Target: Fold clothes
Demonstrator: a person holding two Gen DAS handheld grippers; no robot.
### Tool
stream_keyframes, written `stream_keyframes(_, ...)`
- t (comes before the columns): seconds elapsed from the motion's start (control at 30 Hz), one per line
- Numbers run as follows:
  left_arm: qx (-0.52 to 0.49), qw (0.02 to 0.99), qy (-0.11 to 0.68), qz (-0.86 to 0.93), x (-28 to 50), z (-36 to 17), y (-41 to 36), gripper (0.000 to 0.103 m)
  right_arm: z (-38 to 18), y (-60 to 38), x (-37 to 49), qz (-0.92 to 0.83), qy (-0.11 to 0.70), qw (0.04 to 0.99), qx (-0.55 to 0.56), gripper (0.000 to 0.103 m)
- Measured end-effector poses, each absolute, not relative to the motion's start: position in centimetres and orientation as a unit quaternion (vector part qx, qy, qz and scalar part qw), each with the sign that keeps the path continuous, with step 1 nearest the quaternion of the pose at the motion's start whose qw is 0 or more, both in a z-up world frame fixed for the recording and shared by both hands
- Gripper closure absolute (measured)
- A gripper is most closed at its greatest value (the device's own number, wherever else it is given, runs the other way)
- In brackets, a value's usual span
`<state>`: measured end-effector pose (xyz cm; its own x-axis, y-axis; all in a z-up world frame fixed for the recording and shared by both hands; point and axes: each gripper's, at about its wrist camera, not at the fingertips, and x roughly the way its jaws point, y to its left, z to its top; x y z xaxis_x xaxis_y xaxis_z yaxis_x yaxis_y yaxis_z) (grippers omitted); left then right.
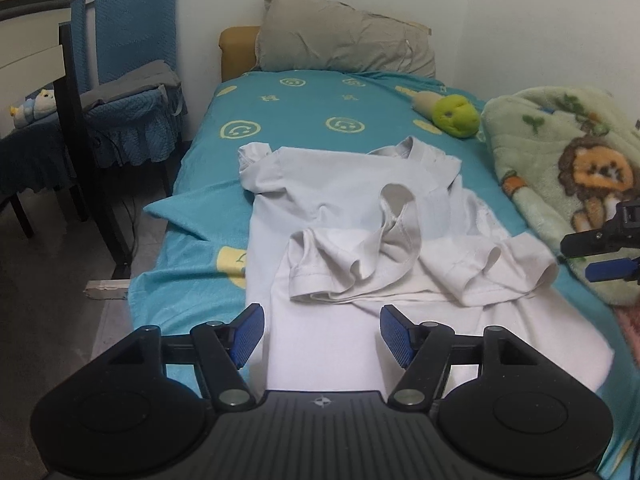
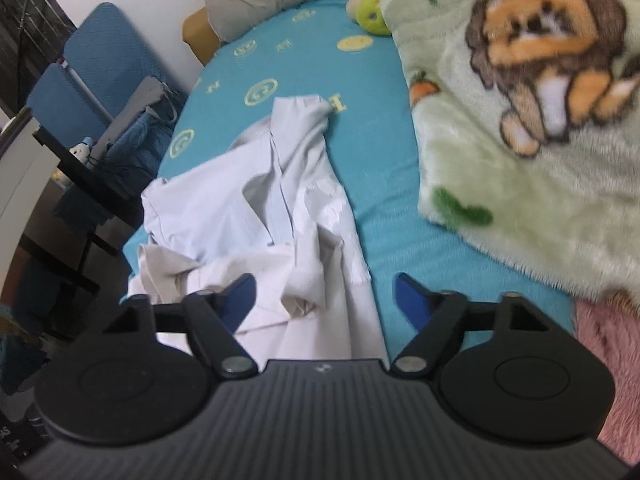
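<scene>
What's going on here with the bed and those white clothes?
A person with a gripper in each hand is about to fold laundry on a bed with a teal sheet. A white T-shirt lies crumpled there, with another white garment bunched on top. The left gripper and right gripper both hover open over the near edge, holding nothing. A lion-print blanket lies beside the clothes. Nothing looks folded yet.
</scene>
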<state>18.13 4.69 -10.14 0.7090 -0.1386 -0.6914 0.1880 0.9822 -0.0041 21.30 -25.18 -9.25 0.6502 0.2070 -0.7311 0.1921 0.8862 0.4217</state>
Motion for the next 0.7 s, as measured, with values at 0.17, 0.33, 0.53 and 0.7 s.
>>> stream_keyframes(0.17, 0.035, 0.916, 0.395, -0.056, 18.6, -11.3, 5.7, 0.040, -10.1, -25.4, 21.3, -0.007, 0.431, 0.871, 0.234, 0.032)
stream_keyframes(0.33, -0.009, 0.914, 0.400, -0.064, 19.1, -11.6, 6.7, 0.058, -10.1, -25.9, 21.1, -0.007, 0.431, 0.867, 0.251, 0.032)
stream_keyframes(0.53, -0.015, 0.912, 0.403, -0.075, 19.6, -12.3, 6.1, 0.076, -10.4, -25.7, 21.4, 0.000, 0.439, 0.862, 0.254, 0.032)
stream_keyframes(0.7, -0.006, 0.918, 0.391, -0.064, 19.2, -12.0, 5.9, 0.100, -10.7, -25.2, 21.7, 0.001, 0.446, 0.861, 0.245, 0.032)
